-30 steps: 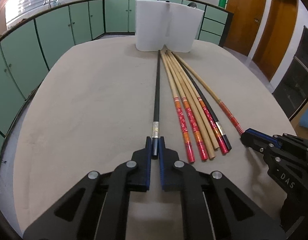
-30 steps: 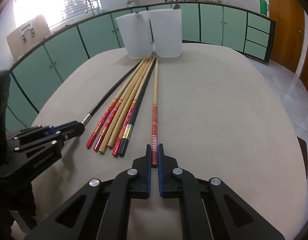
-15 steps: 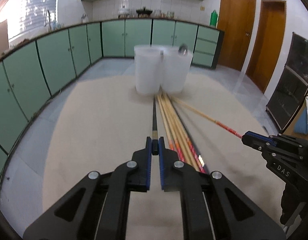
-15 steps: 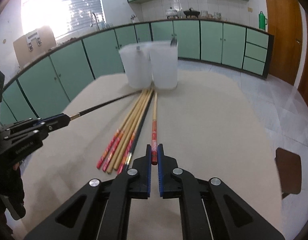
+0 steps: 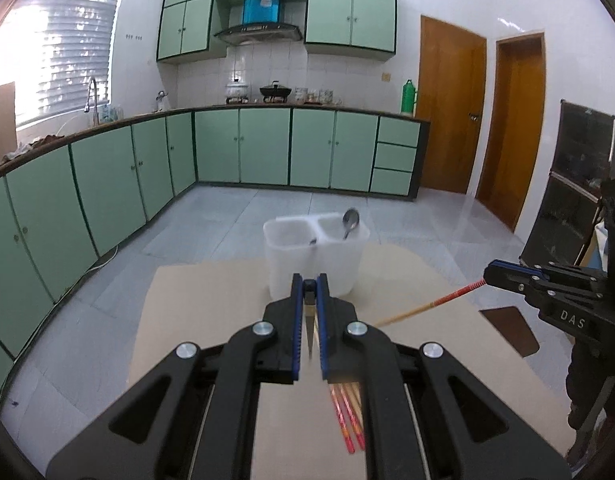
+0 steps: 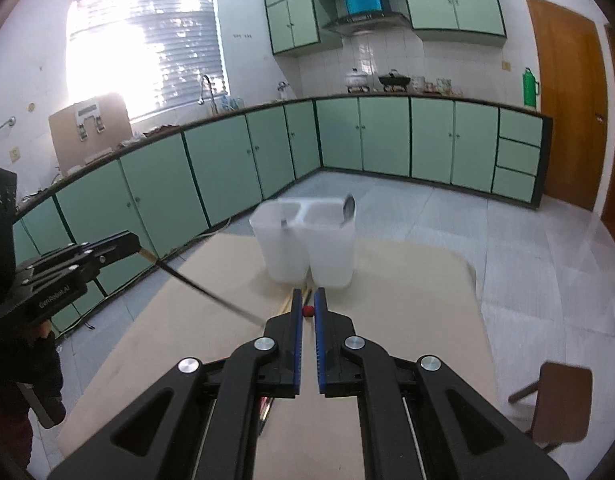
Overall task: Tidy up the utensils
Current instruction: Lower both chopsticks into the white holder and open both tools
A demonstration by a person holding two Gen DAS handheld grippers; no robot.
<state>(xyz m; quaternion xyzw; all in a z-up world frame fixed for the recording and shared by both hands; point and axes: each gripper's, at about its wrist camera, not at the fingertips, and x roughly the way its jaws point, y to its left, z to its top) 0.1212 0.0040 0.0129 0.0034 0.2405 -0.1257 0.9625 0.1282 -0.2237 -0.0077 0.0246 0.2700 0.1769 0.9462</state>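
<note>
Black chopstick (image 6: pixel 203 290) clenched in the left tool (image 5: pixel 309 285), red-ended chopstick (image 5: pixel 435 305) in the right tool (image 6: pixel 307 300): tip each upright before lowering into the white holder (image 5: pixel 307 264).

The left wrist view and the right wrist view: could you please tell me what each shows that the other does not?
Only the left wrist view shows the right gripper holding the red-ended chopstick side-on. Only the right wrist view shows the left gripper trailing the black chopstick. Both show the white two-compartment holder with a spoon and the beige table.

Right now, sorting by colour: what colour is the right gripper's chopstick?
Red-patterned chopstick, tan further down; left wrist view.
</note>
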